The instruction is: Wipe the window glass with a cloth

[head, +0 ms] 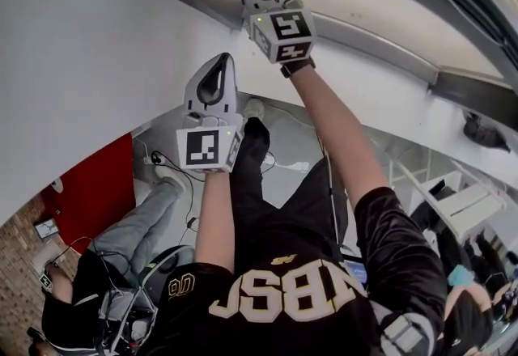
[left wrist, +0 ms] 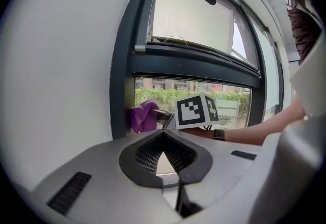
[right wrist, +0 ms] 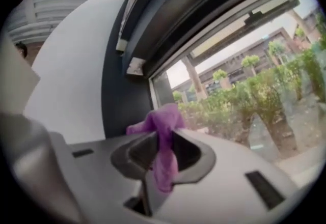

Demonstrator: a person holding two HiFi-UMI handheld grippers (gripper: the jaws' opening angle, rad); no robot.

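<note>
Right gripper [right wrist: 162, 140] clamped on the purple cloth [right wrist: 164, 122] beside the dark frame [right wrist: 122, 101] — the window glass [right wrist: 244, 90] stretches away rightward; left gripper [left wrist: 164, 135], jaws together and empty, hangs farther back.

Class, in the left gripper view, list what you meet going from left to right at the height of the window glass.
White wall → dark grey window frame → bunched purple cloth → right hand-held gripper, shut on that cloth → black wristwatch → person's bare forearm.
</note>
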